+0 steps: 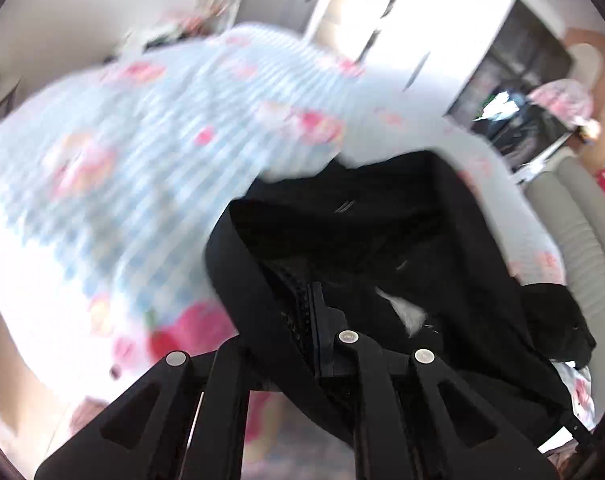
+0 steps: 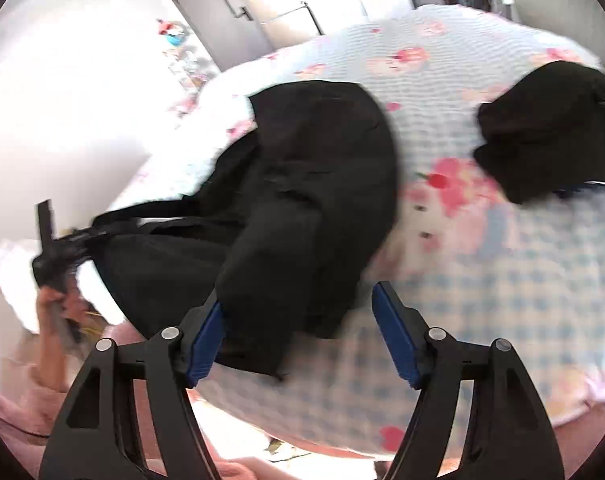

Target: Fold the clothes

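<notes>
A black garment point(image 1: 382, 232) with a zip lies across a bed covered by a blue checked sheet with pink prints point(image 1: 114, 132). My left gripper point(image 1: 318, 312) is shut on the garment's zip edge and holds that part up. In the right wrist view the same garment point(image 2: 302, 168) stretches from the left gripper point(image 2: 46, 240) at the far left down to my right gripper point(image 2: 302, 340). The right gripper is open, its blue pads point(image 2: 204, 344) wide apart, with the garment's near end between them and the right pad clear of the cloth. A second black garment point(image 2: 550, 132) sits bunched at the right.
A grey padded edge point(image 1: 574, 216) runs along the bed's right side, with a dark cabinet point(image 1: 514, 80) behind it. A grey door point(image 2: 218, 12) and a white wall stand beyond the bed. A person's hand and pink sleeve point(image 2: 26, 392) are at the lower left.
</notes>
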{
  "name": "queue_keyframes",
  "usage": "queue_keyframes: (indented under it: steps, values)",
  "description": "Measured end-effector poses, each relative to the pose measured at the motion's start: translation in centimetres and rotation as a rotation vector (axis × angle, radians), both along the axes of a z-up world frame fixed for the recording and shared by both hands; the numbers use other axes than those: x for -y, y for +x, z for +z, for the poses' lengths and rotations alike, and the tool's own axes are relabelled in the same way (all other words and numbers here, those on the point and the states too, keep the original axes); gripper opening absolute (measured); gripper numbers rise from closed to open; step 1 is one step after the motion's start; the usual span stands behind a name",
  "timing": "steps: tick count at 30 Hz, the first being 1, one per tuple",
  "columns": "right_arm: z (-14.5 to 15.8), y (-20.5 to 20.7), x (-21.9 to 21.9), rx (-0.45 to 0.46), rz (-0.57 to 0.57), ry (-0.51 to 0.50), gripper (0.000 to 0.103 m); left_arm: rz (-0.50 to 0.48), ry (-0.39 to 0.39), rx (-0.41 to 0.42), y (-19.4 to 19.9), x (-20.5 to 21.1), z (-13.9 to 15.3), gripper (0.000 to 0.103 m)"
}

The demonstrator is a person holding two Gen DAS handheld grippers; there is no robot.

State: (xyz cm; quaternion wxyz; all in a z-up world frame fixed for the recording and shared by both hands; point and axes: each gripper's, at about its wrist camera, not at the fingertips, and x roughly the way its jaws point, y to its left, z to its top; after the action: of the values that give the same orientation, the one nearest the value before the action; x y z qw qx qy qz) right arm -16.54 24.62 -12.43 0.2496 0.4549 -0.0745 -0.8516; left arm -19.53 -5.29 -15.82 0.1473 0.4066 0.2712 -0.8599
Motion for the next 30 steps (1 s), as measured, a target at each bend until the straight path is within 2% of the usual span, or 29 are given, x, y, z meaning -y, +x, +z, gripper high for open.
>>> queue_keyframes:
  steps: [1, 2, 3, 5, 6, 8, 9, 10, 12, 13, 16, 17, 18, 19, 20, 21, 22, 23, 25, 26, 28, 29, 30]
  values:
    - [-0.4, 0.4, -0.3, 0.003, -0.027, 0.041, 0.072, -0.019, 0.043, 0.059, 0.7, -0.5, -1.4, 0.015]
    - [-0.8, 0.8, -0.6, 0.007, -0.052, 0.080, 0.072, -0.039, 0.081, 0.108, 1.5, -1.0, -2.6, 0.024]
    - [-1.4, 0.7, -0.5, 0.025, -0.063, 0.099, 0.073, -0.062, 0.099, 0.122, 2.3, -1.7, -3.4, 0.029]
    - [-2.3, 0.5, -0.1, 0.049, -0.059, 0.111, 0.073, -0.109, 0.136, 0.150, 3.9, -3.0, -4.9, 0.053]
    - [-2.3, 0.4, 0.2, 0.040, -0.033, 0.113, 0.072, -0.133, 0.153, 0.159, 4.5, -3.7, -5.5, 0.055]
    - [-2.4, 0.4, 1.4, 0.010, 0.031, 0.133, 0.074, -0.196, 0.186, 0.138, 3.9, -5.1, -5.8, 0.056]
    - [-2.8, 0.2, 2.8, -0.021, 0.081, 0.161, 0.079, -0.221, 0.191, 0.127, 3.7, -5.9, -5.8, 0.056]
    - [-3.2, 0.0, 4.2, -0.052, 0.128, 0.196, 0.084, -0.220, 0.157, 0.112, 3.4, -6.8, -5.2, 0.056]
    - [-3.7, -0.6, 8.7, -0.118, 0.174, 0.379, 0.083, -0.220, 0.091, 0.074, 2.8, -8.5, -3.8, 0.056]
    - [-4.2, -0.9, 10.7, -0.160, 0.184, 0.480, 0.081, -0.229, 0.070, 0.029, 2.4, -9.4, -3.1, 0.056]
    - [-6.6, -1.5, 15.6, -0.280, 0.272, 0.628, 0.078, -0.271, 0.041, -0.104, 0.4, -12.3, -1.3, 0.057]
    - [-8.2, -1.9, 16.5, -0.284, 0.292, 0.701, 0.078, -0.320, 0.048, -0.130, -0.6, -13.4, -1.4, 0.068]
    - [-9.8, -2.4, 17.3, -0.284, 0.311, 0.769, 0.072, -0.402, 0.068, -0.134, -2.2, -14.4, -2.3, 0.076]
    - [-11.1, -3.0, 17.2, -0.266, 0.321, 0.800, 0.040, -0.475, 0.088, -0.090, -3.7, -15.0, -3.8, 0.085]
    - [-11.6, -3.3, 16.7, -0.252, 0.317, 0.813, 0.022, -0.532, 0.098, -0.038, -5.0, -15.5, -5.4, 0.081]
    - [-10.9, -3.4, 15.4, -0.253, 0.293, 0.786, 0.014, -0.530, 0.074, 0.041, -6.1, -15.7, -6.8, 0.074]
    - [-10.1, -3.4, 14.1, -0.253, 0.270, 0.758, 0.011, -0.528, 0.049, 0.120, -7.1, -15.9, -8.2, 0.065]
    - [-9.3, -3.4, 12.7, -0.254, 0.247, 0.730, 0.007, -0.527, 0.029, 0.179, -8.0, -16.0, -9.4, 0.065]
    - [-7.5, -3.5, 9.5, -0.280, 0.158, 0.719, 0.006, -0.523, 0.034, 0.158, -8.3, -15.6, -10.1, 0.066]
    - [-6.6, -3.7, 7.4, -0.300, 0.095, 0.728, 0.006, -0.517, 0.065, 0.154, -8.1, -15.2, -10.6, 0.067]
    - [-5.1, -4.1, 2.1, -0.260, -0.052, 0.647, 0.007, -0.504, 0.127, 0.147, -7.9, -14.4, -11.6, 0.065]
    - [-4.8, -4.0, -0.1, -0.232, -0.110, 0.603, 0.011, -0.495, 0.162, 0.141, -7.6, -14.1, -12.1, 0.064]
    - [-5.1, -2.6, -0.9, -0.241, -0.117, 0.642, 0.015, -0.482, 0.199, 0.127, -6.9, -13.8, -12.4, 0.064]
